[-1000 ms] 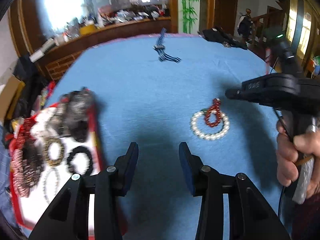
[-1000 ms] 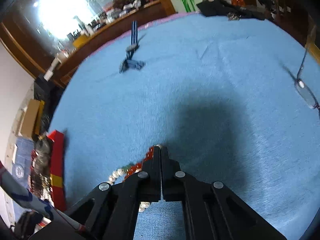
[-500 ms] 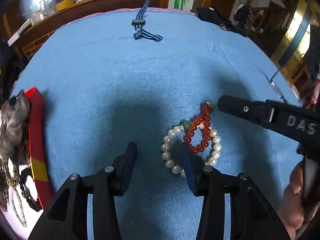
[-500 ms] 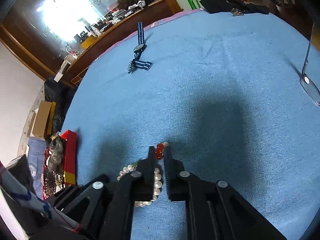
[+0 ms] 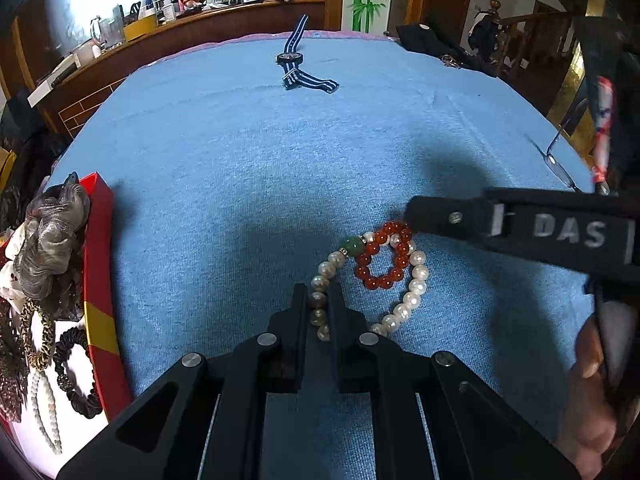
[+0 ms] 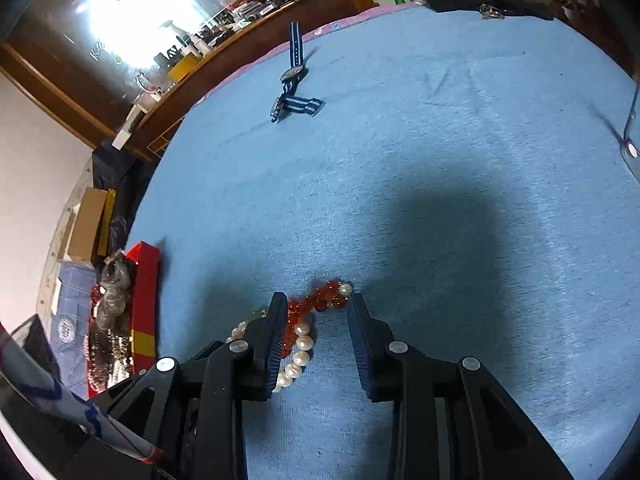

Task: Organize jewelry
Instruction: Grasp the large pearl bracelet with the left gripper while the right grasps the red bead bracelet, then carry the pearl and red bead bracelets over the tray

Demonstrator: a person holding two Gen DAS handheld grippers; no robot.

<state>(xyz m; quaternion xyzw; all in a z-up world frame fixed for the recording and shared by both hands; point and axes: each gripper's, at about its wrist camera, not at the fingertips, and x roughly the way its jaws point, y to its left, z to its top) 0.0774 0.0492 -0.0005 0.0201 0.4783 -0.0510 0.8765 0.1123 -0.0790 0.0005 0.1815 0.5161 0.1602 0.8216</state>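
A white pearl bracelet [image 5: 416, 280] and a red bead bracelet [image 5: 380, 260] lie overlapping on the blue cloth. My left gripper [image 5: 319, 300] is shut on the pearl bracelet's left side. My right gripper [image 6: 318, 308] is open above the red bracelet [image 6: 320, 300], whose beads lie between its fingers; the pearls [image 6: 300, 348] show by its left finger. In the left wrist view the right gripper's finger [image 5: 500, 224] reaches in from the right, its tip at the red beads.
A red box [image 5: 96, 280] with hair ties and bracelets stands at the left; it also shows in the right wrist view [image 6: 144, 300]. A blue striped watch [image 5: 296, 68] lies at the far side. Glasses [image 5: 560, 160] lie at the right edge.
My left gripper moved right from the box to the bracelets and shut on the pearl bracelet. My right gripper opened from shut and let go of the red bracelet.
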